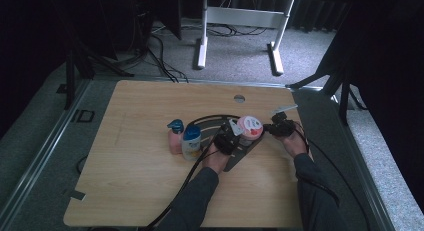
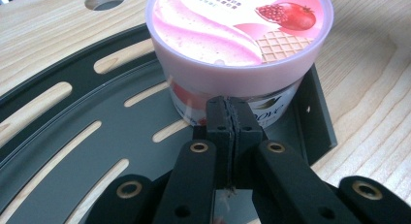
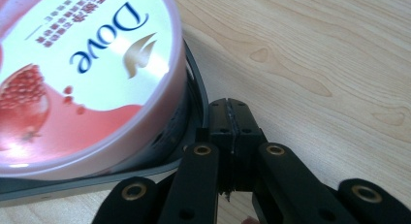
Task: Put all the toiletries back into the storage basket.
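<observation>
A round pink-lidded Dove jar (image 1: 249,127) with a pomegranate picture stands on a dark slotted metal plate (image 1: 239,153) on the wooden table. In the left gripper view the jar (image 2: 240,44) is right in front of my left gripper (image 2: 231,110), whose jaws are pressed together with nothing between them, the tips at the jar's wall. My right gripper (image 3: 231,115) is also shut and empty, its tips beside the plate's rim (image 3: 194,83) next to the jar (image 3: 82,78). From above, the left gripper (image 1: 231,133) sits left of the jar and the right gripper (image 1: 272,127) right of it.
Two pump bottles stand left of the plate: a pink one (image 1: 175,137) and a white one with a blue top (image 1: 191,142). Black cables (image 1: 210,118) curve across the table. A round hole (image 1: 239,98) lies near the far edge. A white desk frame (image 1: 240,21) stands on the floor beyond.
</observation>
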`<state>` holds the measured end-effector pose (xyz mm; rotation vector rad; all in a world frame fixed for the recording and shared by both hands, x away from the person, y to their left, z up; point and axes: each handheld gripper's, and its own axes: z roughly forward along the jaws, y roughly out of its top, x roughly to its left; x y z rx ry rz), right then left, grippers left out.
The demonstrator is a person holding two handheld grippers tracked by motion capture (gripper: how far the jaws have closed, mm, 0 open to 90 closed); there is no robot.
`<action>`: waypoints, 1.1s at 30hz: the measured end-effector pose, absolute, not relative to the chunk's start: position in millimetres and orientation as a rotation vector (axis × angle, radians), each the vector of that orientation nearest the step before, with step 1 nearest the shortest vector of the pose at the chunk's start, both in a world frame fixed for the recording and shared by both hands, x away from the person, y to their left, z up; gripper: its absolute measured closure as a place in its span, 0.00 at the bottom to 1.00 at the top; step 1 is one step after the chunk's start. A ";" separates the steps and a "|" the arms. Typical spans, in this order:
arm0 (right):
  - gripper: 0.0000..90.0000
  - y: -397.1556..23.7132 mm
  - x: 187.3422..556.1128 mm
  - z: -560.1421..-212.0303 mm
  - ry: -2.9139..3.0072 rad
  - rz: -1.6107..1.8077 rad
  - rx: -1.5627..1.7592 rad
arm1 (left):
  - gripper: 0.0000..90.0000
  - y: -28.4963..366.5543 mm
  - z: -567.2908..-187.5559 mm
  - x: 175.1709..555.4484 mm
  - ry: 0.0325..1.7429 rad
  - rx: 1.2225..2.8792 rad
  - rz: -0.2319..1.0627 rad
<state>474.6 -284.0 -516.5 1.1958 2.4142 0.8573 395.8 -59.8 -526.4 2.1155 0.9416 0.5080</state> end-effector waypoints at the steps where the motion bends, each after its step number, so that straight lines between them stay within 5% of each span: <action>1: 1.00 -284.1 474.5 -516.5 2.415 0.858 1.194 | 0.98 -61.4 -526.0 396.1 0.943 2.120 0.511; 11: 0.99 -286.8 473.5 -517.4 2.414 0.882 1.208 | 0.92 -60.9 -525.7 394.9 0.930 2.121 0.480; 33: 0.76 -301.8 439.4 -535.2 2.446 0.919 1.190 | 0.74 -37.1 -511.9 363.5 0.777 2.132 0.328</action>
